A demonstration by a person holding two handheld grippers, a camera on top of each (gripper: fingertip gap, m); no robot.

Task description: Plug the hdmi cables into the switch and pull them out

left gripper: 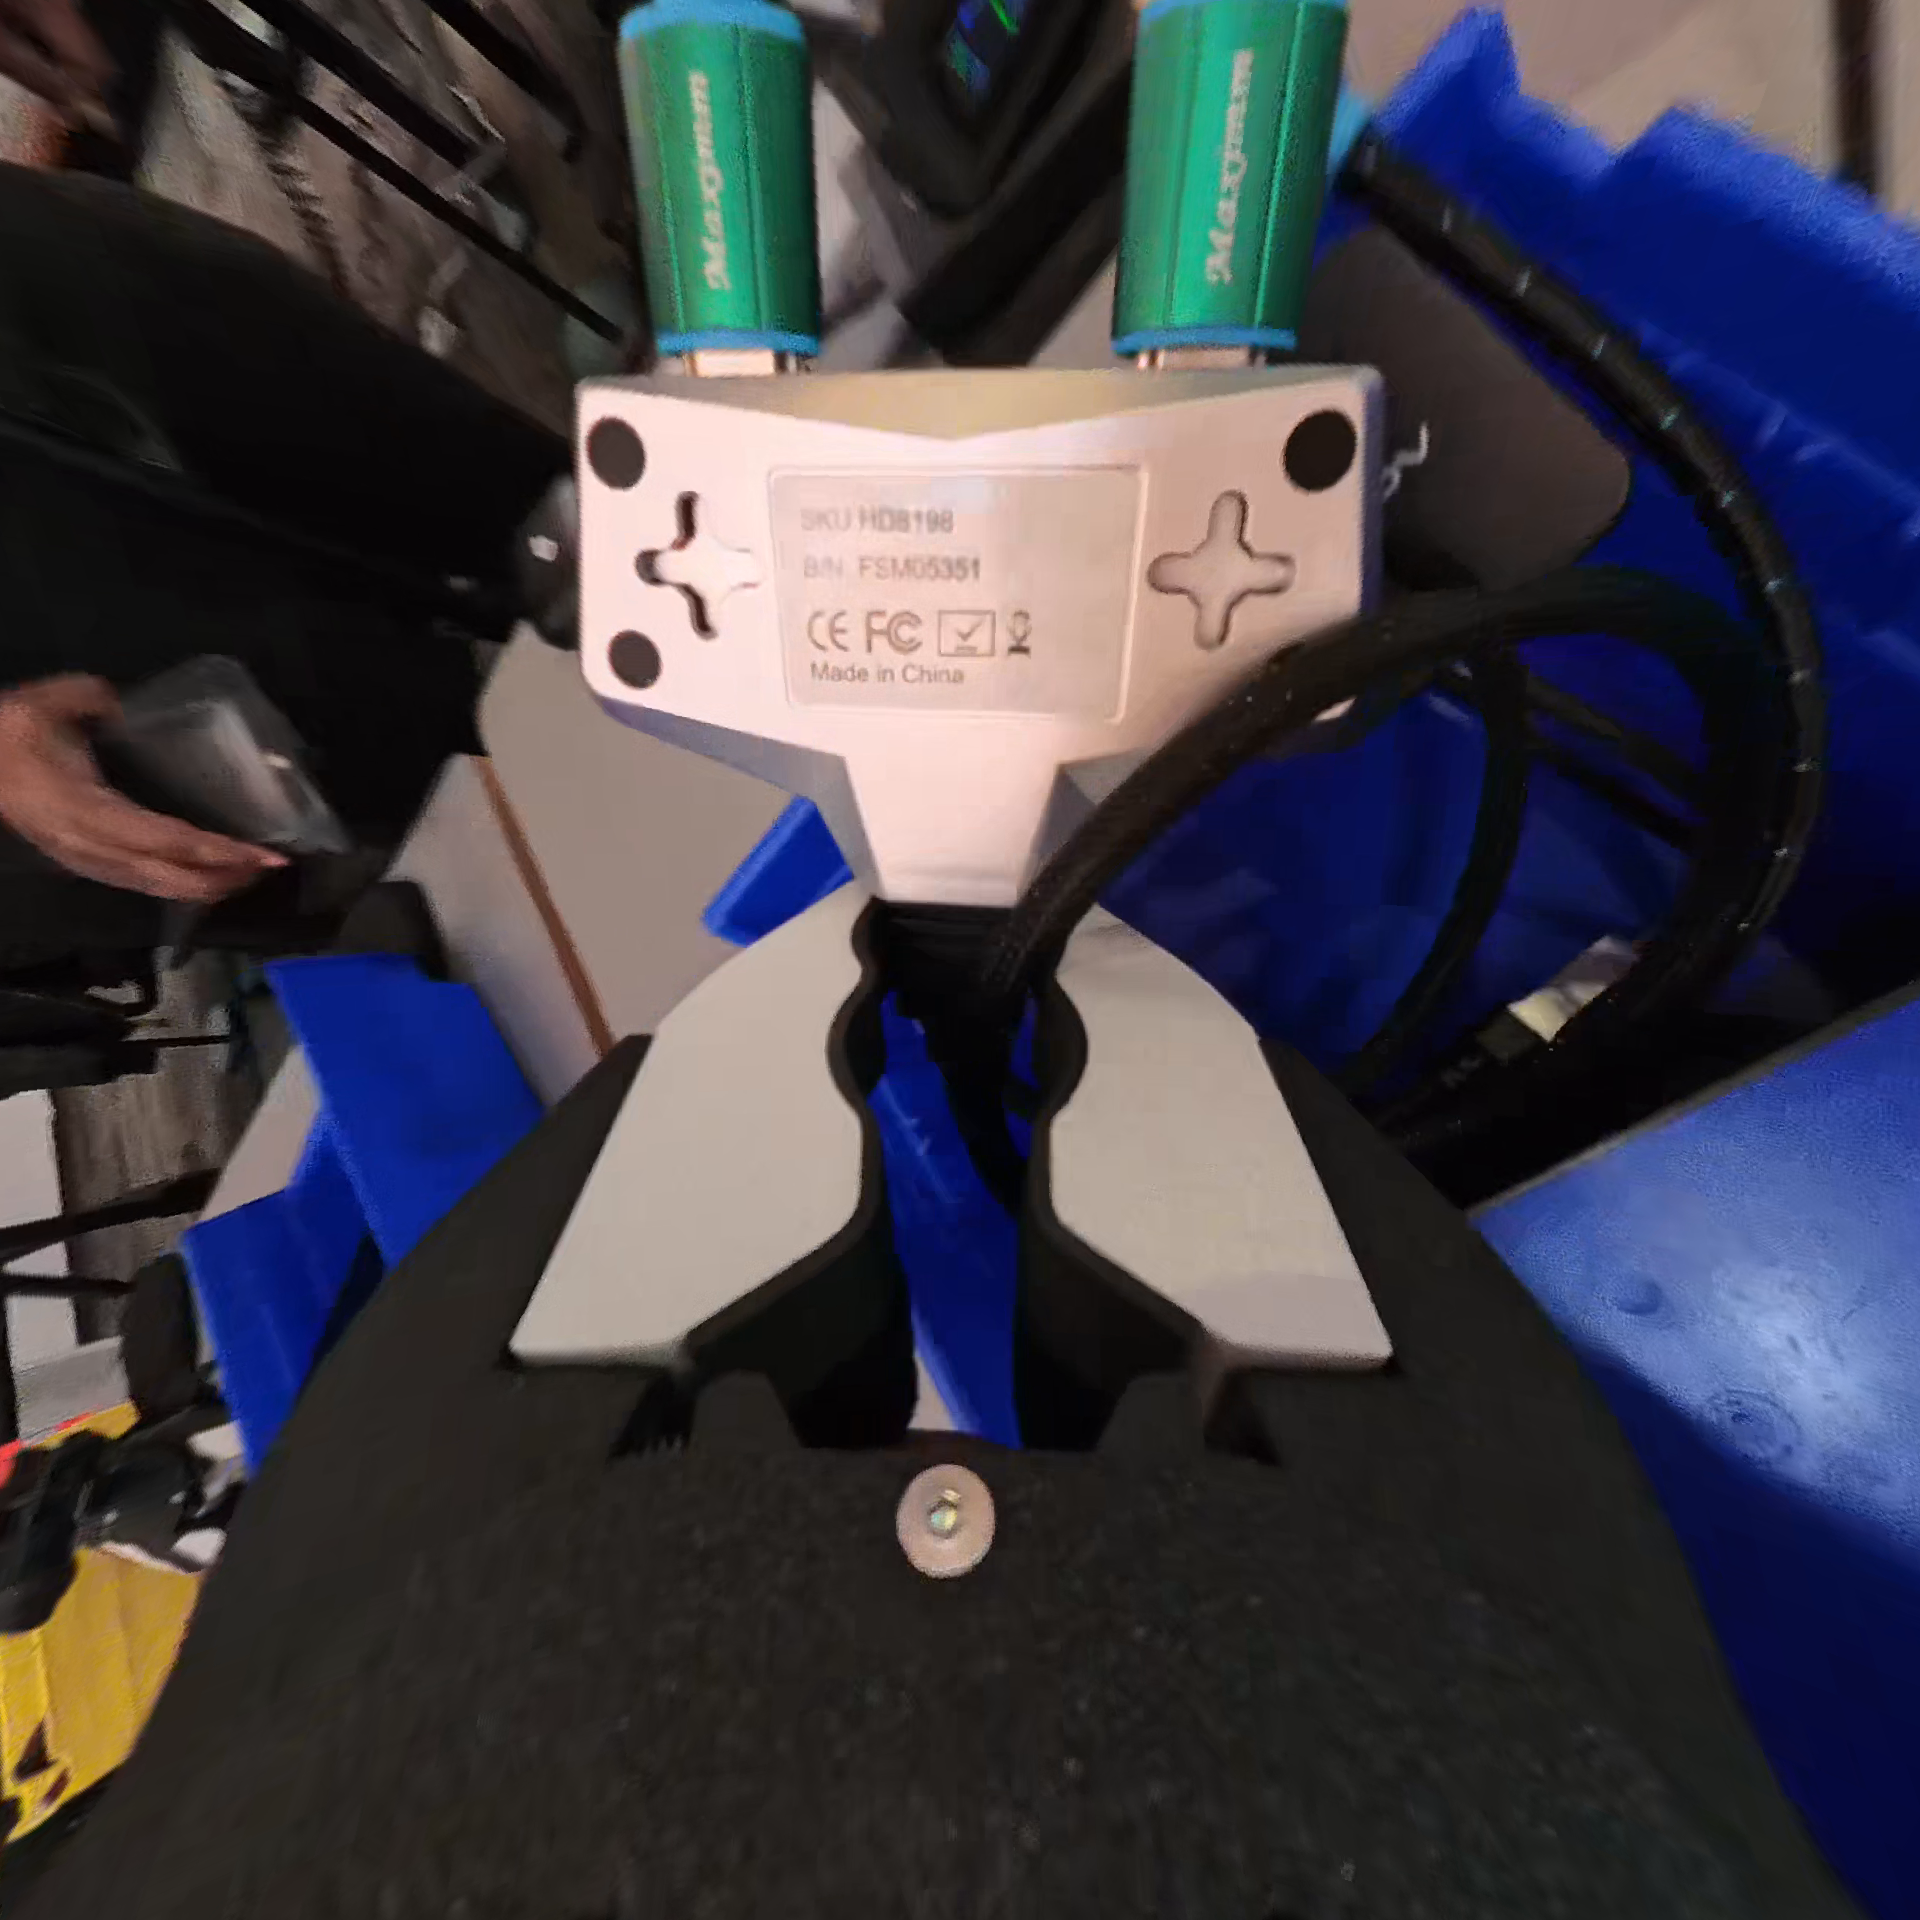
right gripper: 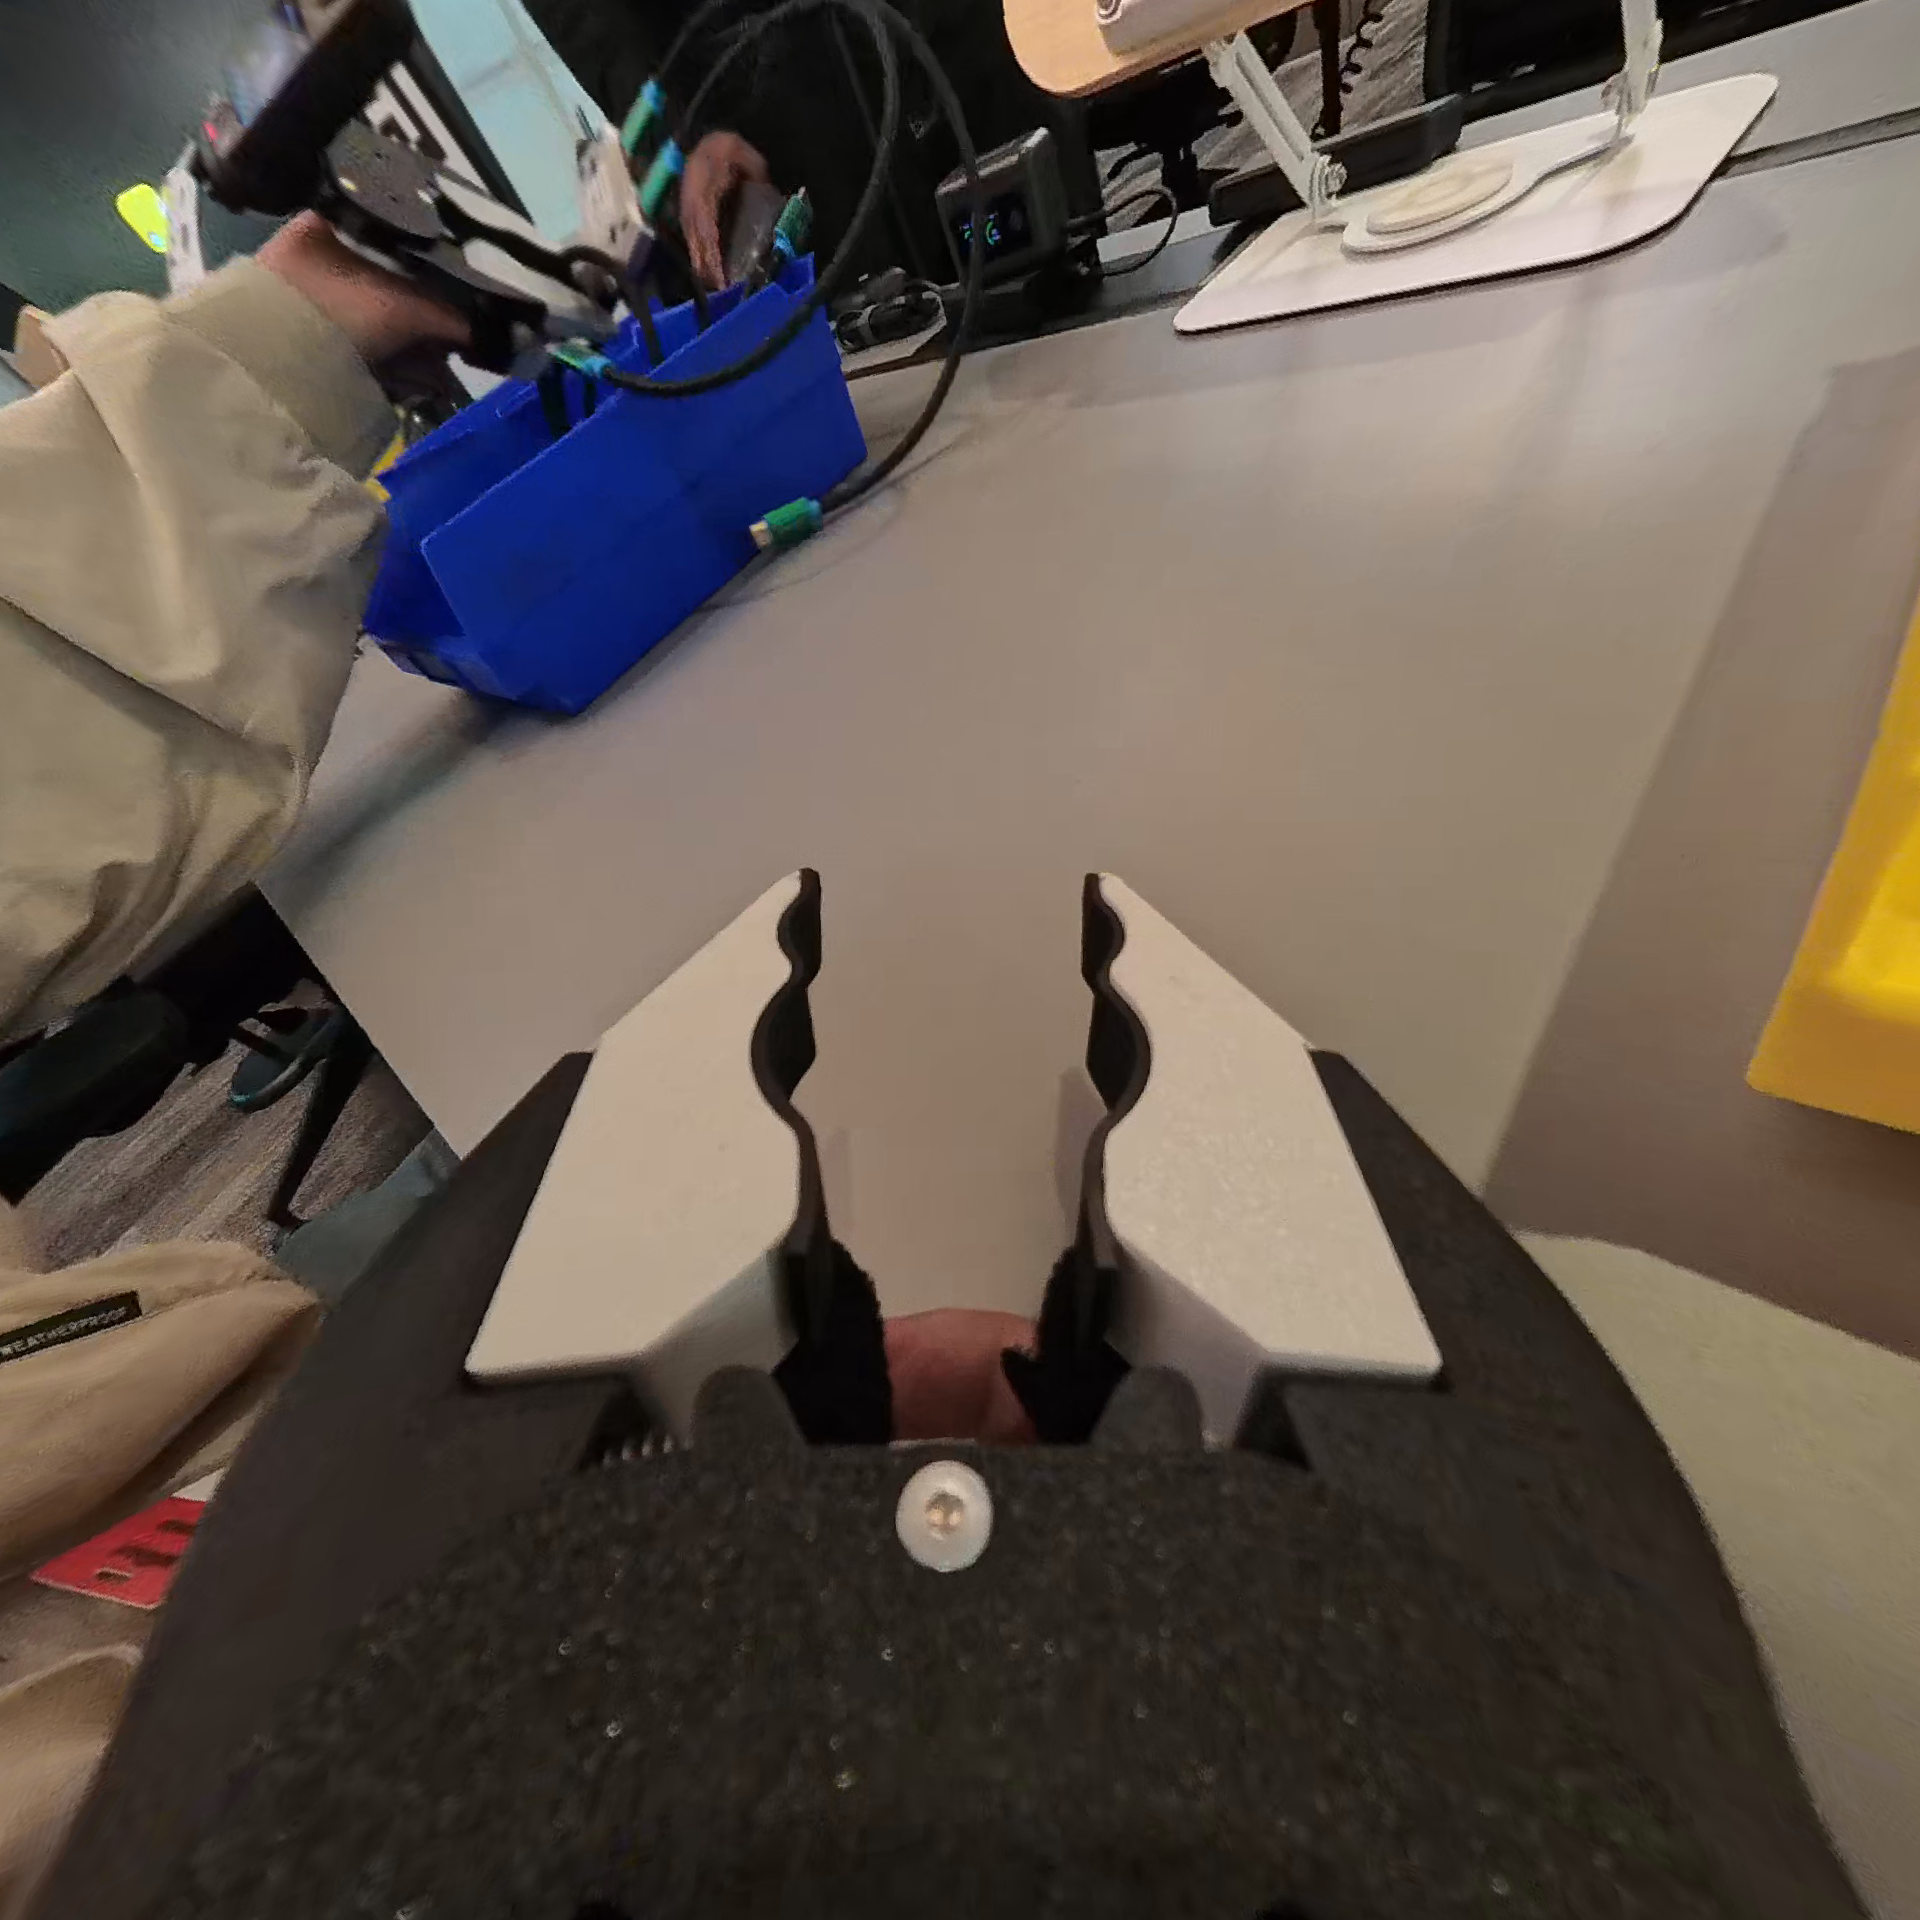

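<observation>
In the left wrist view my left gripper [left gripper: 956, 940] is shut on the black cable stub at the narrow end of the silver HDMI switch [left gripper: 971, 582], held up with its labelled underside facing the camera. Two green HDMI plugs, one on the left [left gripper: 722, 187] and one on the right [left gripper: 1226, 177], sit in its far ports. A black braided cable [left gripper: 1382, 644] loops to the right. In the right wrist view my right gripper [right gripper: 951, 894] is open and empty above the grey table [right gripper: 1247, 623]. The left gripper with the switch [right gripper: 613, 187] shows far off, over the blue bin [right gripper: 623, 520]. A loose green plug [right gripper: 787, 523] lies beside the bin.
Blue bins [left gripper: 1714, 1455] lie below and right of the switch. A person's hand [left gripper: 94, 790] holds a dark object at left. A yellow tray [right gripper: 1860, 935] sits at the right table edge, a white stand [right gripper: 1475, 197] at the back, a beige sleeve [right gripper: 156, 571] at left. The left gripper's tips are roughly 55 cm from the right gripper's.
</observation>
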